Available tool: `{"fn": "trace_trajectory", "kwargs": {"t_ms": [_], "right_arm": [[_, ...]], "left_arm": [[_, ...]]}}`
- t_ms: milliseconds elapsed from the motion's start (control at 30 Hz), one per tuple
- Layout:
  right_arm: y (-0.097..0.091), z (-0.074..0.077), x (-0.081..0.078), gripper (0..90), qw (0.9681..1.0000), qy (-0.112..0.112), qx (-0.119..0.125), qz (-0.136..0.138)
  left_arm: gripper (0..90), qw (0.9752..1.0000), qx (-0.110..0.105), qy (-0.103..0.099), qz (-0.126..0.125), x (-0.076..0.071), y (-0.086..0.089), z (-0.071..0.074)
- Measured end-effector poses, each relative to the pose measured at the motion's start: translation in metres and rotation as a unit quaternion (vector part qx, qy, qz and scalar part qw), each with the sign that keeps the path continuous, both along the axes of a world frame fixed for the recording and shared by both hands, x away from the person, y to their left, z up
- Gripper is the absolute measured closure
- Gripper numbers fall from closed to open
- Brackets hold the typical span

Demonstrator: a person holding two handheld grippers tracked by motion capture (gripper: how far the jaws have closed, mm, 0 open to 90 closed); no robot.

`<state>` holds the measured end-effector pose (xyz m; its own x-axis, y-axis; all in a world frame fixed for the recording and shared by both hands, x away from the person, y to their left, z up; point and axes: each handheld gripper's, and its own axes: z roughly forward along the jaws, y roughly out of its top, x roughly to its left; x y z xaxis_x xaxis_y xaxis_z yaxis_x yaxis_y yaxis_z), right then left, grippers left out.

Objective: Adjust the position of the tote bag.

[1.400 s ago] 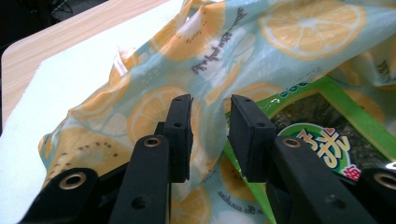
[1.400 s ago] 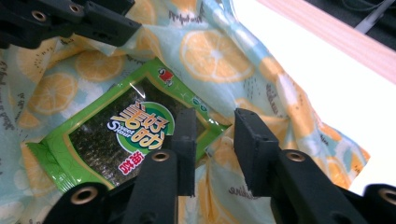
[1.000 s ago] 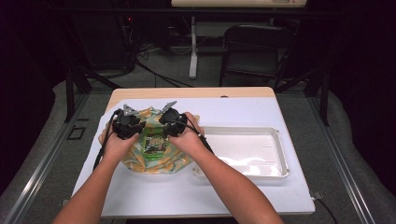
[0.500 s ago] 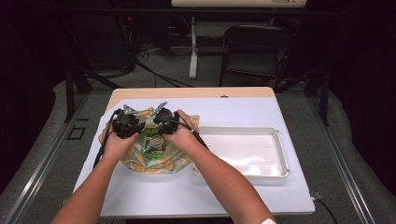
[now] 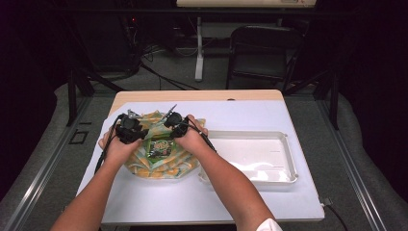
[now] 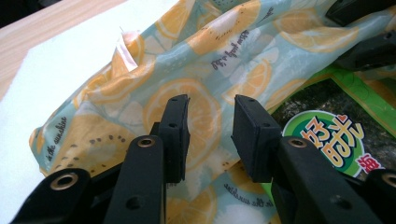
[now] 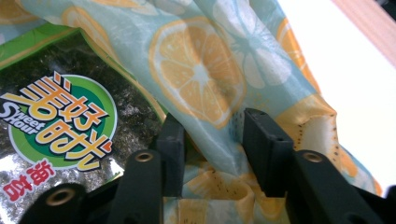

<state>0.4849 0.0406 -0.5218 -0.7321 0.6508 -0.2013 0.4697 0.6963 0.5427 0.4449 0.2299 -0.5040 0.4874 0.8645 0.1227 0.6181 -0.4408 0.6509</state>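
On the white mat (image 5: 144, 202), at nine o'clock of the tray (image 5: 284, 144), your lemon-print bag (image 5: 166, 168) lies spread, apparently longest nine-to-three. Its seaweed packet (image 5: 159, 148) faces up. Your left gripper (image 6: 211, 122) has been parting, right gripper (image 7: 212, 135) closing, fabric loose between both.

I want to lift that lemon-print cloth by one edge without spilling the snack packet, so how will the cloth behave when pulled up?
The lemon-print cloth lies in soft folds, so it will probably sag and drape, not hold shape. The snack packet rests loose on it and its glossy film looks slick, so it may slide off.
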Motion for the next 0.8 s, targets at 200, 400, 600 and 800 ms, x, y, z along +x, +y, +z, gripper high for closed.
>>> {"fn": "trace_trajectory", "kwargs": {"t_ms": [200, 400, 600, 800], "right_arm": [[0.001, 0.0, 0.002, 79.4, 0.9999, -0.007, -0.005, -0.007], [-0.005, 0.0, 0.009, 83.1, 0.9991, -0.011, 0.019, -0.036], [-0.012, -0.003, 0.02, 83.9, 0.9957, 0.002, 0.052, -0.076], [-0.012, -0.012, 0.024, 83.8, 0.9945, -0.002, 0.052, -0.092]], "left_arm": [[64.8, 1.0, 0.001, 0.003, -0.004, 0.0, -0.002, -0.002], [65.1, 0.9996, 0.011, 0.023, -0.014, 0.002, -0.006, -0.007], [65.0, 0.9991, 0.026, 0.031, -0.013, 0.003, -0.01, -0.013], [64.6, 0.9982, 0.042, 0.04, -0.017, 0.004, -0.009, -0.017]]}}
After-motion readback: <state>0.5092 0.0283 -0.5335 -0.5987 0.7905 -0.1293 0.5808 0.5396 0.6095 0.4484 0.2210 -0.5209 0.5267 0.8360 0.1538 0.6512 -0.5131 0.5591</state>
